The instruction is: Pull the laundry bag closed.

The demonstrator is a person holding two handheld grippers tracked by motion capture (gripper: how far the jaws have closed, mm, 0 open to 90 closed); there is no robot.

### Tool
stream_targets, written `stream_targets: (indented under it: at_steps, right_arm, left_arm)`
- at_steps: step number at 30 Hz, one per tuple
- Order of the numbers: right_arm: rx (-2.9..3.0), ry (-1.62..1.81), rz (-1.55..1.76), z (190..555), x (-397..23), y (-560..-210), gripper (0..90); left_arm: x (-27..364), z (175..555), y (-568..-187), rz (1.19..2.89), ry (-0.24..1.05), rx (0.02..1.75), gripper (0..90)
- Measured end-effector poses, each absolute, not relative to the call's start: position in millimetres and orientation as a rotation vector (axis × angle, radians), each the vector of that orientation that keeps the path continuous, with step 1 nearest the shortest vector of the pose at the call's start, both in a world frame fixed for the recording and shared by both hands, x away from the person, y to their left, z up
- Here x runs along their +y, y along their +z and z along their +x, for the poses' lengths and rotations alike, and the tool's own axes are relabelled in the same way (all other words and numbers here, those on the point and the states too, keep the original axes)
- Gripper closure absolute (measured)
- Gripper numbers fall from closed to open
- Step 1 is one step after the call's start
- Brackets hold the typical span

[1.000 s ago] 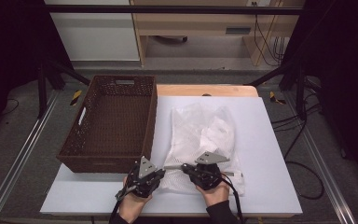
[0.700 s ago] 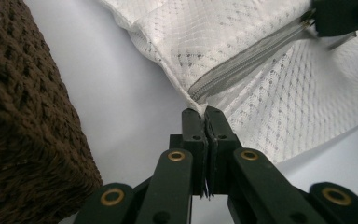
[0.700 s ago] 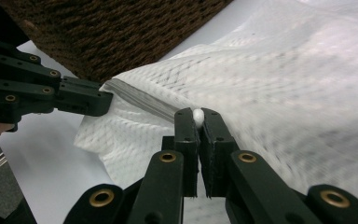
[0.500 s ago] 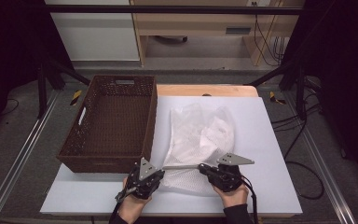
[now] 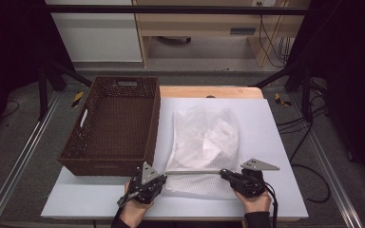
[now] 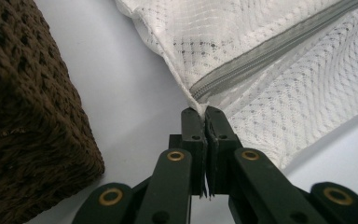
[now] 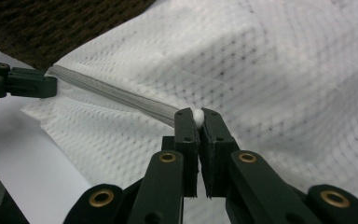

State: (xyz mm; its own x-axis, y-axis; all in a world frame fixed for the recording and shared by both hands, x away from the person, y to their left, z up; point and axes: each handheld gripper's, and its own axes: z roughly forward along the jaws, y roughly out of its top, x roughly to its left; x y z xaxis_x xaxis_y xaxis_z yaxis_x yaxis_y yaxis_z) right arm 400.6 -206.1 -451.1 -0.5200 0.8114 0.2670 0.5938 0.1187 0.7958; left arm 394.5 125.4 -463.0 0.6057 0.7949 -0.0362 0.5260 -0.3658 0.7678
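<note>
**Both grippers pinch the mesh bag's zipper edge**

The left gripper (image 5: 164,174) sits at the near edge of the table (image 5: 275,142), jaws closed tight on the corner of the white mesh bag (image 5: 204,142) where the grey zipper (image 6: 270,53) ends. Level with it, well to its right, the right gripper (image 5: 224,173) is clamped on a small white piece on the zipper line. The zipper runs straight and taut between the two. Beyond the jaws, the bag lies on the white tabletop, bulging and creased. Just left of the left gripper, and stretching away from it, stands the brown wicker basket (image 5: 109,133), beside the bag.
</note>
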Motion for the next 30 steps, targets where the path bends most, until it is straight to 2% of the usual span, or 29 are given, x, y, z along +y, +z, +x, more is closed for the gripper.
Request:
stream_targets:
  at_steps: [11,30]
  right_arm:
    - [2.116,1.32,1.497,399.8,-240.6,-458.7,86.3]
    - [2.073,1.228,1.596,405.3,-268.6,-465.8,86.3]
  left_arm:
    - [126.5,396.2,-469.9,2.058,0.425,1.065,86.3]
    - [125.8,396.9,-473.6,2.079,0.422,1.067,86.3]
